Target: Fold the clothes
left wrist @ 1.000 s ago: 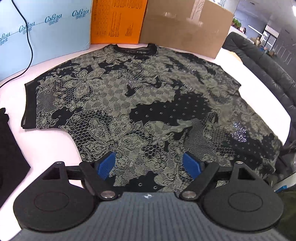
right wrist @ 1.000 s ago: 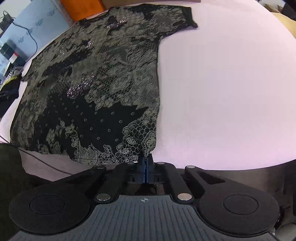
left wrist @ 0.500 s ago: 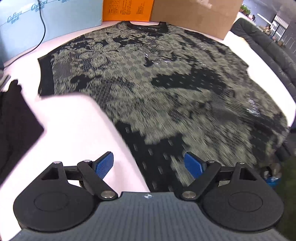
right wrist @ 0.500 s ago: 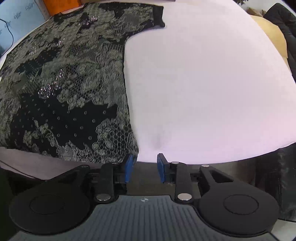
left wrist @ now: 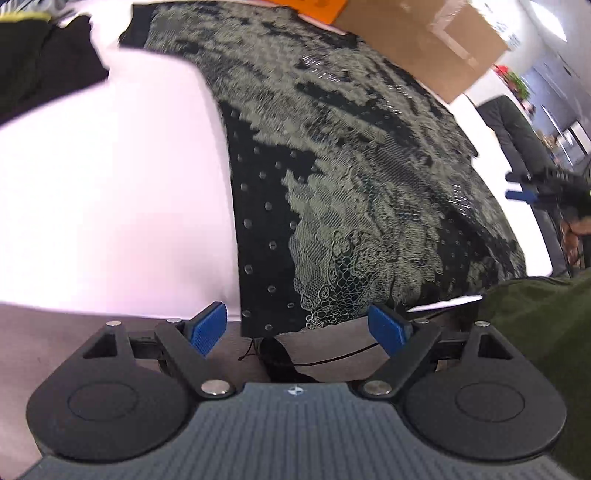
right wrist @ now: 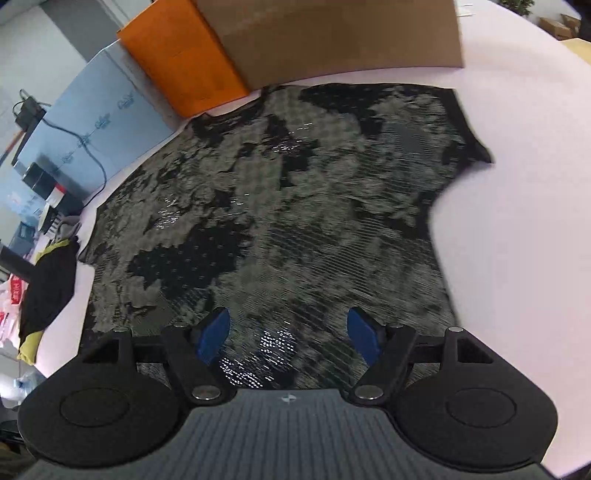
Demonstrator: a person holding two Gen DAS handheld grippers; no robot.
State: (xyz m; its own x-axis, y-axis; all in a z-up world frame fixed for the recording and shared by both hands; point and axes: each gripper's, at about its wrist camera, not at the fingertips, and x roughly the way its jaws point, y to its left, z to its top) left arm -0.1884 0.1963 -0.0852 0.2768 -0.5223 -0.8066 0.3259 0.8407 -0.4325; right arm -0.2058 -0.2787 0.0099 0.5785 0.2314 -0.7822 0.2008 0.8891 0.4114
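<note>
Here, blouse beneath parted fingers.

One black-and-beige lace-print top lies flat on the white table; two grippers, the left gripper and the right gripper, each carry two blue pads; three boxes stand along the table's far edge: one cardboard box, one orange box, one light-blue box; one dark clothes pile sits at the left edge.
</note>
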